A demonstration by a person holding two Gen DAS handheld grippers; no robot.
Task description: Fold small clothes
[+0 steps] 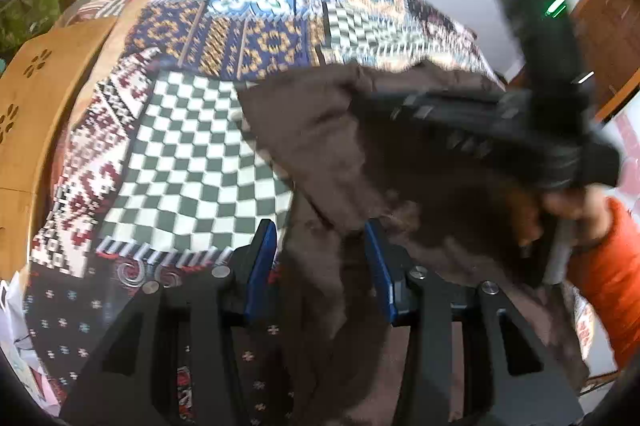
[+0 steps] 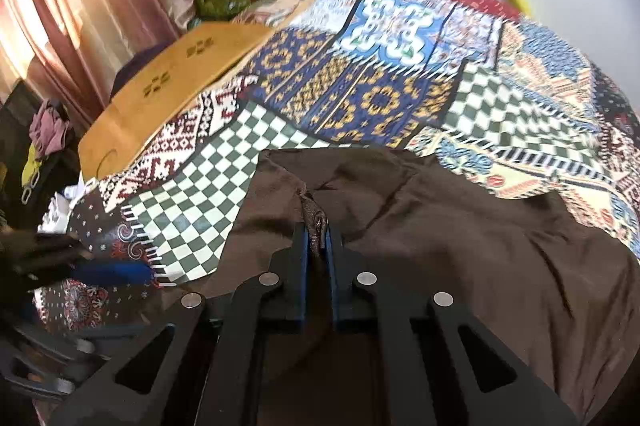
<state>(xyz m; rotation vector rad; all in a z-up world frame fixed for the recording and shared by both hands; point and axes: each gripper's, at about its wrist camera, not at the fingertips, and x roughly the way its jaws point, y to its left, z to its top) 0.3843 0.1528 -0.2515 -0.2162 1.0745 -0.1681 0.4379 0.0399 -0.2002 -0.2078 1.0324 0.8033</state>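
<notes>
Evidently the soft, dark brown garment (image 2: 460, 246) lies rumpled over the patchwork bedspread of checks and woven motifs (image 2: 380, 94), filling the lower centre and right of the right wrist view, so that it can be drawn flat on a broad surface. The right gripper (image 2: 318, 238) has its blue-padded jaws pressed together on a raised pleat of that brown cloth at lower centre, probably pinching an edge or seam to carry it over for a fold.

From the left wrist view, the left gripper (image 1: 320, 254) stands partly open at the bottom centre, a hanging strip of the garment (image 1: 320, 154) passing between its blue pads (image 1: 262, 266) without being squeezed, so it seems placed to take a second corner. At centre right the other black tool is blurred above the cloth, with an orange sleeve (image 1: 604, 266) at the right edge. A tan wooden headboard with flower cut-outs (image 1: 36, 98) borders the left.
</notes>
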